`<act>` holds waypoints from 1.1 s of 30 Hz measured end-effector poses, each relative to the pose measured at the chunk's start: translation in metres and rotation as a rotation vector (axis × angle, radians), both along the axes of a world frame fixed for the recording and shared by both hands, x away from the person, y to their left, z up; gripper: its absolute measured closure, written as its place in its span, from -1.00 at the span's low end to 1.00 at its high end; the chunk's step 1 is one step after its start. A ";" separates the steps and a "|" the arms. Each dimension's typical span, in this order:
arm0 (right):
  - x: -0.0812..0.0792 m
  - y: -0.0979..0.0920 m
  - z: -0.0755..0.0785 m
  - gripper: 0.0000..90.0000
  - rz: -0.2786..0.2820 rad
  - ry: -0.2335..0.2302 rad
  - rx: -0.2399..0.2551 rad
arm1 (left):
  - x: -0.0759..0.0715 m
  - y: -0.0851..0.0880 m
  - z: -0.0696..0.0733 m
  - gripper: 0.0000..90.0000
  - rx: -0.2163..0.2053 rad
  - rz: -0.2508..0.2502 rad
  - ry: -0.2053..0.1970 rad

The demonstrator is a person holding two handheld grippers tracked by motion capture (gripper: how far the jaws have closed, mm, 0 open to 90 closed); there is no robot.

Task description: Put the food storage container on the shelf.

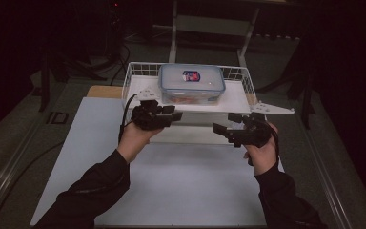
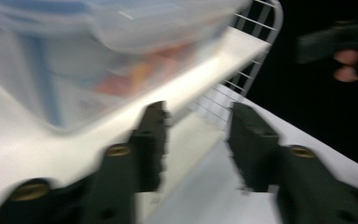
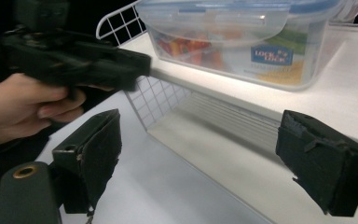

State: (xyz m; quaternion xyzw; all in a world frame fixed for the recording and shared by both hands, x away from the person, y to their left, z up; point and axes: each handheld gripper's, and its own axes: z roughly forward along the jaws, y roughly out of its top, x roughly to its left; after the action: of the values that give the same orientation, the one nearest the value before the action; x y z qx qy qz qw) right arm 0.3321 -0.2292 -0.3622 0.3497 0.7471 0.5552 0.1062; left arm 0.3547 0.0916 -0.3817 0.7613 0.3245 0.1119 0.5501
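Your left gripper (image 1: 174, 116) sits just short of the front left corner of the raised white shelf (image 1: 236, 101). Its jaws stand part-way apart with nothing between them, no pad touching anything. In the left gripper view the jaws frame the shelf's front edge, and the picture is blurred there.

Ahead of that gripper and a little to its right, the clear plastic container (image 1: 192, 84) with the blue-rimmed lid rests flat on the shelf, upright with the lid on top. Its long axis runs side to side, parallel to the shelf's front edge and across the line of your jaws. A short end faces your left gripper; the long front wall faces you. Coloured contents show through the wall in the right gripper view, with a label (image 3: 271, 55) on that face.

A white wire basket (image 1: 140, 70) fences the shelf at the back and sides, beyond the container.

Your right gripper (image 1: 224, 123) hangs in front of the shelf's right half, pointing left toward the other gripper, jaws spread wide and empty. From it the container lies ahead and above, well apart from both pads.
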 end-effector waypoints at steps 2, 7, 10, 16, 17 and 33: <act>-0.002 0.001 -0.004 -0.69 0.002 -0.006 -0.002 | -0.009 -0.001 -0.003 -0.29 -0.011 -0.001 0.002; -0.006 0.006 -0.017 -0.69 0.008 -0.027 -0.039 | -0.025 -0.001 -0.013 -0.86 -0.030 -0.046 0.008; -0.008 0.007 -0.024 -0.69 0.012 -0.028 -0.042 | -0.030 0.000 -0.019 -1.00 -0.054 -0.066 0.016; -0.012 0.007 -0.040 -0.70 0.034 -0.028 -0.057 | -0.047 0.002 -0.032 -1.00 -0.067 -0.107 -0.003; -0.013 0.007 -0.043 -0.70 0.039 -0.024 -0.051 | -0.049 0.002 -0.033 -1.00 -0.063 -0.110 -0.006; -0.025 -0.002 -0.090 -0.71 0.081 0.009 -0.083 | -0.081 0.009 -0.068 -1.00 -0.021 -0.153 -0.021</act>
State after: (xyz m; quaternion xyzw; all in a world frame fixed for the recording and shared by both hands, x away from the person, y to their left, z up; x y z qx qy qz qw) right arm 0.3068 -0.2316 -0.4521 0.3169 0.7834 0.5261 0.0948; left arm 0.2732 0.1006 -0.4497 0.7767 0.2607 0.0741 0.5685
